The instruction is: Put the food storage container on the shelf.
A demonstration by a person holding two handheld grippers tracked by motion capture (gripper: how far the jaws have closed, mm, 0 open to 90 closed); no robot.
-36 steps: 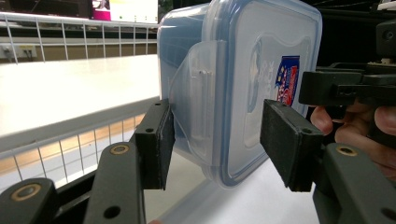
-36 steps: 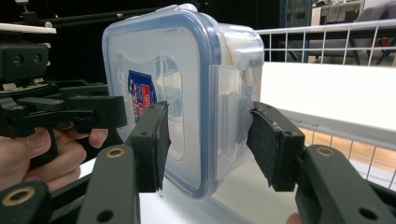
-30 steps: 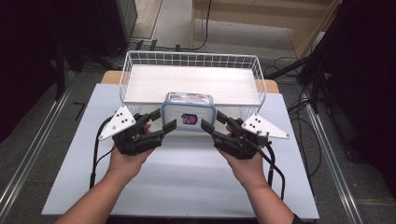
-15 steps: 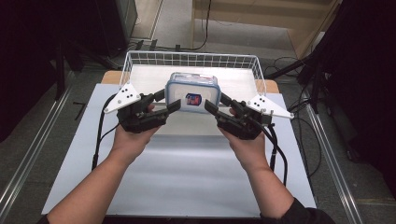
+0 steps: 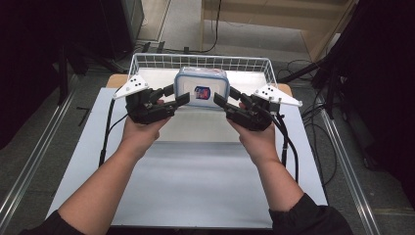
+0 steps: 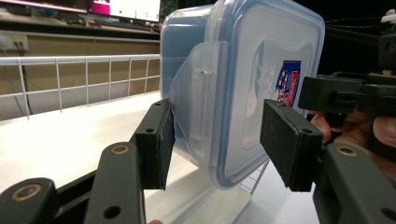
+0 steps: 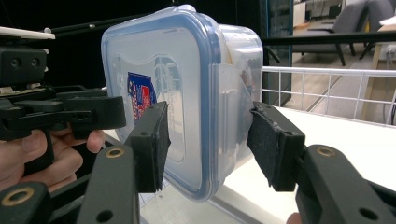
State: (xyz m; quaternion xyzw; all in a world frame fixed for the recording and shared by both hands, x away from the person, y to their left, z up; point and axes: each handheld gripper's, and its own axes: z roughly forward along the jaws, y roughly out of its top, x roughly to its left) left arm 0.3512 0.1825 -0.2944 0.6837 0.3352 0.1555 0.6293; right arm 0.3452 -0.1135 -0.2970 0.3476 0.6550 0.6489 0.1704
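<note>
A clear lidded container (image 5: 201,93) with a blue seal and a red-and-blue label sits tilted on edge, its lid facing the person, lifted over the front rim of the white wire basket (image 5: 147,62) at the far end of the tabletop (image 5: 195,186); the left tongs (image 5: 182,99) straddle its left side flap, jaws parted on either side of it, one pad touching the flap, the other just off the lid; the right tongs (image 5: 221,101) bracket the right side flap likewise, jaws partly spread, the rear pad against the flap.
</note>
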